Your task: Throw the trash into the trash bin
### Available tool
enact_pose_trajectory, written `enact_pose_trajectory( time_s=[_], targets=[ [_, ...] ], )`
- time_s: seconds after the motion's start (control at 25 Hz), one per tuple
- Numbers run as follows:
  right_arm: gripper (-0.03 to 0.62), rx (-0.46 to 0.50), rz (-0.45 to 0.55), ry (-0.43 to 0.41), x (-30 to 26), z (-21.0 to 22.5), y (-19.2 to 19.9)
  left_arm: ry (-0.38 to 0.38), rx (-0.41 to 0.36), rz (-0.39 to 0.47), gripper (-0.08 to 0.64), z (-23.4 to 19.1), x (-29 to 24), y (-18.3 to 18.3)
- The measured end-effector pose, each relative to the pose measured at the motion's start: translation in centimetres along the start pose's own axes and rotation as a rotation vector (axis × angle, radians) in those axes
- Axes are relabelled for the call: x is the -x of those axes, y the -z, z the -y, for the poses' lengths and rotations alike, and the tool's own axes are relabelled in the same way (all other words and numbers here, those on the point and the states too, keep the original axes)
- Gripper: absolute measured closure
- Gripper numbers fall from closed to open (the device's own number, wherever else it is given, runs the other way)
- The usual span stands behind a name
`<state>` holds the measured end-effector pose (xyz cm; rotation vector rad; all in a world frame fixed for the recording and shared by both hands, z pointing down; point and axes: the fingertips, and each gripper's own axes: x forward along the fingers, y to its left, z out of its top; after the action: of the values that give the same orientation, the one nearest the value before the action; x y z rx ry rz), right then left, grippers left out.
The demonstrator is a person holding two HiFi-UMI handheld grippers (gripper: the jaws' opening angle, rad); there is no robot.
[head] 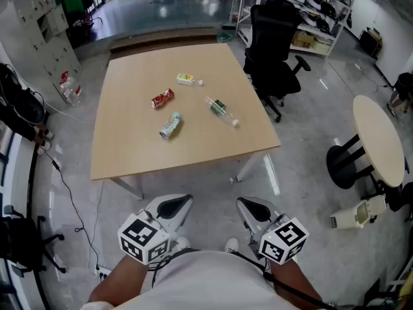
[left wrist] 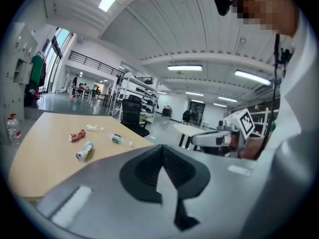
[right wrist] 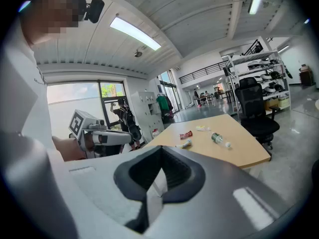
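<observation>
Trash lies on the wooden table: a red can, a crushed silver-green can, a clear bottle with a green label and a small yellow-green carton. Both grippers hang close to my body, well short of the table's near edge. The left gripper and right gripper are shut with nothing between the jaws. In the left gripper view the jaws meet in a seam, with the cans far ahead. The right gripper view shows its jaws shut too.
A black office chair stands at the table's right side. A round table and a white bin-like container on the floor are at the right. Cables, bags and lockers line the left; shelves stand at the back.
</observation>
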<state>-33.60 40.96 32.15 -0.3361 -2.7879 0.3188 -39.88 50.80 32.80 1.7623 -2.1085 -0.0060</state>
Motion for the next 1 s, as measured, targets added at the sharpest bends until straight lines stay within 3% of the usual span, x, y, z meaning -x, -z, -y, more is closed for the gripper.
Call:
enact_pose_trajectory(
  time_s=[0.52, 0.8, 1.0],
  targets=[
    [0.592, -0.038, 0.017, -0.014, -0.3, -0.3, -0.2, 0.000, -0.002, -0.001, 0.552, 0.2, 0.1, 0.0],
    [0.591, -0.057, -0.021, -0.020, -1.1, -0.3, 1.0, 0.006, -0.003, -0.008, 0.552, 0.2, 0.3, 0.4],
    [0.591, -0.064, -0.022, -0.034, -1.9, -1.1, 1.0, -0.024, 0.016, -0.001, 0.552, -1.0, 1.1, 0.7]
  ],
)
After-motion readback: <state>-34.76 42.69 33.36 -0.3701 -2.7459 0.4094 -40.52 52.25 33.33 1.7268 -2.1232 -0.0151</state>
